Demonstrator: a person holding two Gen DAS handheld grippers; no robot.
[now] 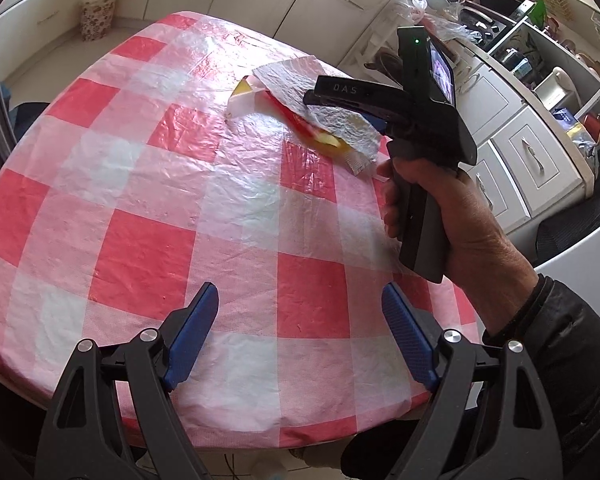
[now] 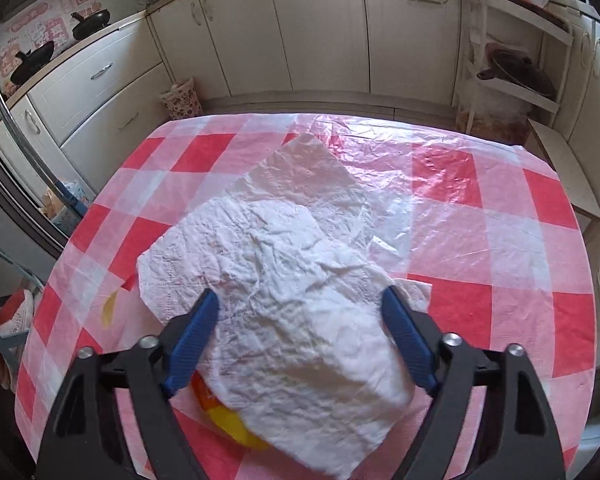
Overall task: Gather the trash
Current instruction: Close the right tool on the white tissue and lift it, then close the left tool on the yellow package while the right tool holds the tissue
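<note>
A crumpled white paper towel [image 1: 292,76] [image 2: 292,240] lies on the red-and-white checked tablecloth [image 1: 140,240] [image 2: 500,240], draped over a yellow and red wrapper [image 1: 300,124] [image 2: 228,420] that peeks out at its edges. My right gripper [image 2: 300,296] [image 1: 340,106], held by a hand [image 1: 440,208], points down at the towel with its blue pads wide apart on either side of it, open, not pressing. My left gripper [image 1: 300,292] hovers open over the near edge of the table with nothing between its fingers.
White kitchen cabinets ring the table. A floral bag [image 1: 96,16] [image 2: 180,100] stands on the floor beyond it. A white shelf rack [image 2: 512,80] with a pan stands at the far right, and a cluttered counter [image 1: 540,60] runs along the right side.
</note>
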